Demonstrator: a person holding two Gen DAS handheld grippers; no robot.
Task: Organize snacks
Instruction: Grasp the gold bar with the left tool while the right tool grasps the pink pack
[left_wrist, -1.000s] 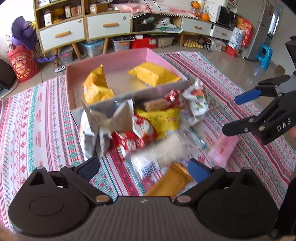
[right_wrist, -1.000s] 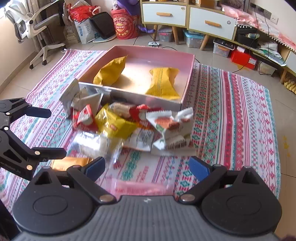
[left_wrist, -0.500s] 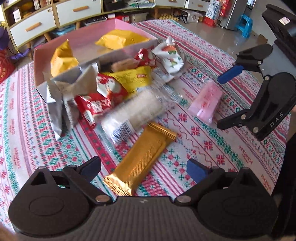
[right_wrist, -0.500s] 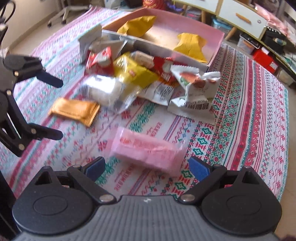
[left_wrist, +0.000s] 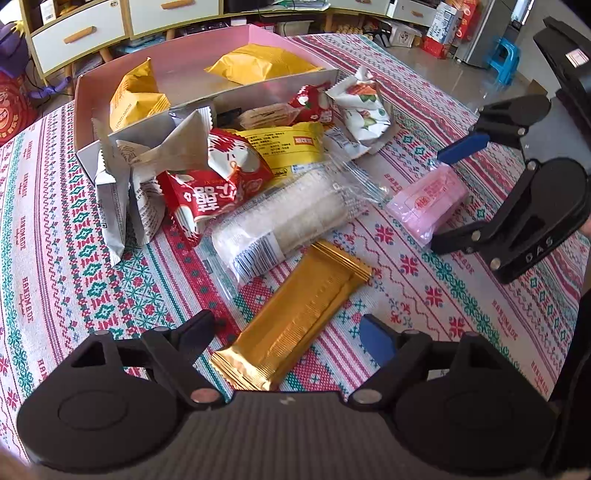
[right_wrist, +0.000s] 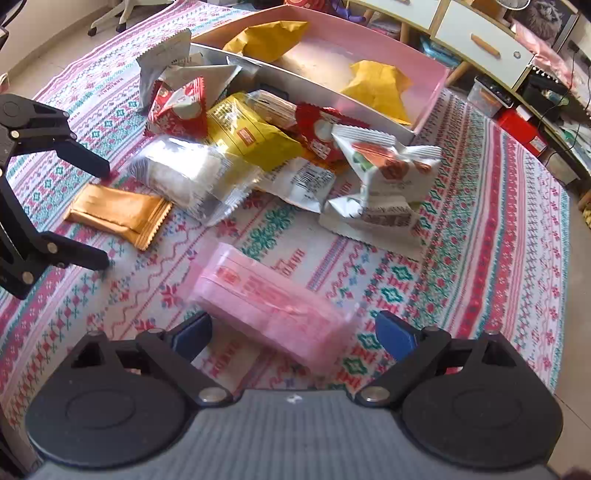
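Observation:
A gold wrapped bar (left_wrist: 306, 306) lies on the patterned cloth between the fingers of my left gripper (left_wrist: 288, 332). Its jaws are closing, and the pads stand clear of the bar. My right gripper (right_wrist: 293, 332) straddles a pink packet (right_wrist: 266, 302); its jaws are closing too, without touching. Each gripper shows in the other's view: the right gripper (left_wrist: 458, 192) around the pink packet (left_wrist: 428, 199), the left gripper (right_wrist: 99, 214) around the gold bar (right_wrist: 118, 214). Behind them is a heap of snacks: a clear rice-cracker pack (left_wrist: 288, 218), a red packet (left_wrist: 214, 184) and others.
A pink box (left_wrist: 166, 55) beyond the heap holds two yellow bags (left_wrist: 258, 66). The striped cloth (left_wrist: 74, 277) covers the whole surface. A cabinet with drawers (left_wrist: 77, 33), storage boxes and a blue stool (left_wrist: 506, 55) stand further back.
Both grippers have sunk towards the cloth and tipped downward. The gold bar now lies between the left fingers and the pink packet between the right ones. Both pairs of jaws have narrowed slightly.

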